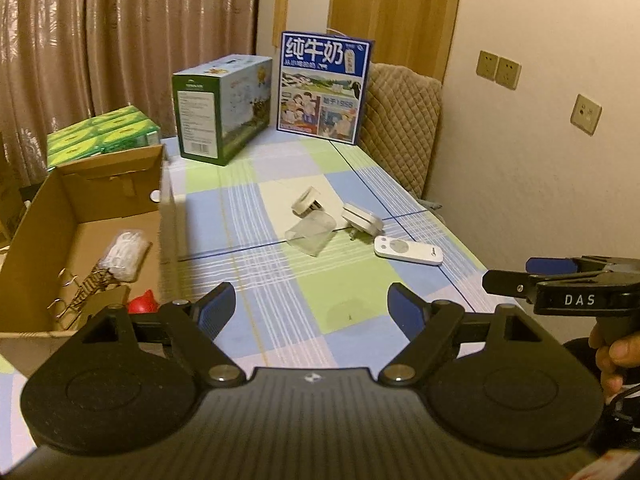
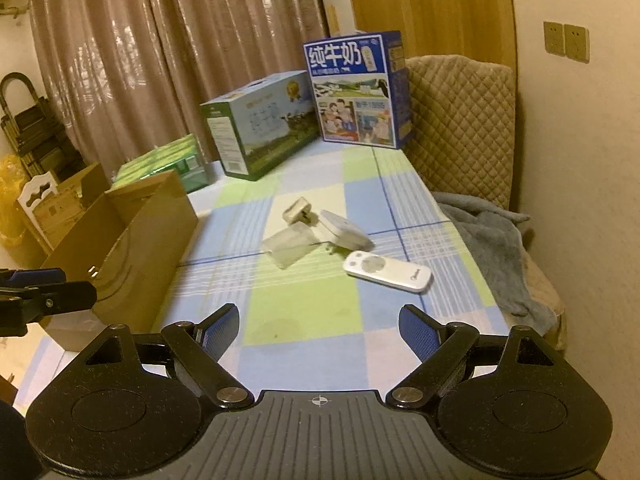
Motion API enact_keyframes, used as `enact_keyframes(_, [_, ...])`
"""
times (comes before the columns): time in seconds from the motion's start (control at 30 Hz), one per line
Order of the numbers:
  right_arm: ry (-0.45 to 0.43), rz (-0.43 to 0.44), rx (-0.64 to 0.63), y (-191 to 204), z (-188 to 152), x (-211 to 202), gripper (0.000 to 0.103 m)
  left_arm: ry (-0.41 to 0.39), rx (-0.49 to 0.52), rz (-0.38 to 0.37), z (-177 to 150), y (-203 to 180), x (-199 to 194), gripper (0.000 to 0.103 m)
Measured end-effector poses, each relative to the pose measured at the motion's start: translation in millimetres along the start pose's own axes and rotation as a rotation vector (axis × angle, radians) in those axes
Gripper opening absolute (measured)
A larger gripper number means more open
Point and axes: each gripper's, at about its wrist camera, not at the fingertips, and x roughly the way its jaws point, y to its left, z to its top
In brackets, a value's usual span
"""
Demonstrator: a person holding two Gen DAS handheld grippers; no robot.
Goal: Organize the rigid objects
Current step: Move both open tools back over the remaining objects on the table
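Note:
On the checked tablecloth lie a white remote (image 1: 409,251) (image 2: 388,271), a white plug adapter (image 1: 361,219) (image 2: 343,231), a small beige clip-like piece (image 1: 306,201) (image 2: 298,210) and a clear plastic piece (image 1: 310,233) (image 2: 289,244). An open cardboard box (image 1: 86,196) (image 2: 132,236) at the left holds a wrapped white item (image 1: 124,255), a metal wire rack (image 1: 82,298) and a red object (image 1: 143,303). My left gripper (image 1: 311,306) is open and empty, short of the items. My right gripper (image 2: 319,326) is open and empty, also short of them.
Two milk cartons (image 1: 322,86) (image 1: 224,108) stand at the table's far end. Green packs (image 1: 100,136) lie behind the cardboard box. A quilted chair back (image 2: 460,120) and a grey cloth (image 2: 488,240) are at the right edge.

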Motion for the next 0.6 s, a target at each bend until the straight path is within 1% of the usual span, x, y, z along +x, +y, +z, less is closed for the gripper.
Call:
enact_keyframes(0.27, [0.016,0.01,0.031,-18,5,11,0.084,0.033,0.008,0.0,2,-8,29,0.08])
enact_keyframes(0.6, [0.045,0.006,0.072,-27,7,23,0.084,0.063,0.017,-0.012,2,-11,48,0.08])
